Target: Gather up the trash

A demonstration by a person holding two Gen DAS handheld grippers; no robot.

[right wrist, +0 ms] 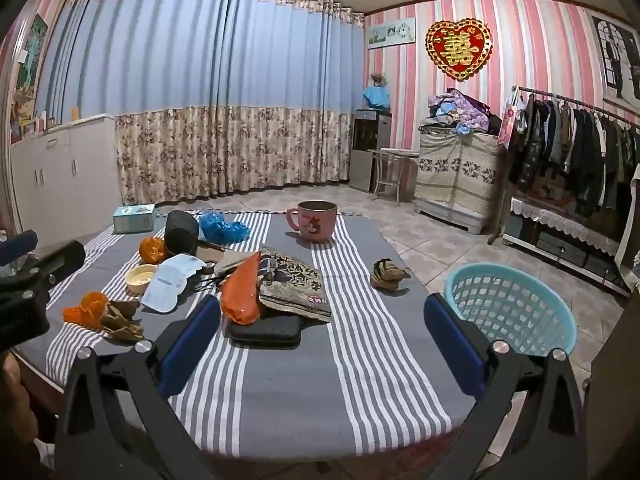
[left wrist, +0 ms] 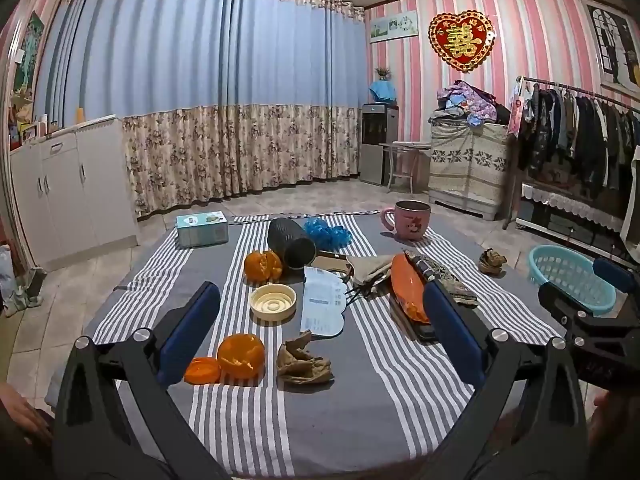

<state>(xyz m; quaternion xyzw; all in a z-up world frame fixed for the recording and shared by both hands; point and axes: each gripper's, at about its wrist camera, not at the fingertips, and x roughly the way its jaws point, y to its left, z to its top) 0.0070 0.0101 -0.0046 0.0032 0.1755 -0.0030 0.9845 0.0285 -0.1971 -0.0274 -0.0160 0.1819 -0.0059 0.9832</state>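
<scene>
Both tools hang wide open and empty over the near edge of the striped table (right wrist: 360,360). From the left gripper (left wrist: 320,332), the crumpled brown paper (left wrist: 303,362) lies at about 6 o'clock, just short of its tips, with orange peel (left wrist: 241,355) at 8. The blue basket (right wrist: 510,306) sits off the table's right edge, at 3 o'clock from the right gripper (right wrist: 320,338). I'd drop straight onto the paper, pinch its bulk, and skip what looks like a lid (left wrist: 273,302).
</scene>
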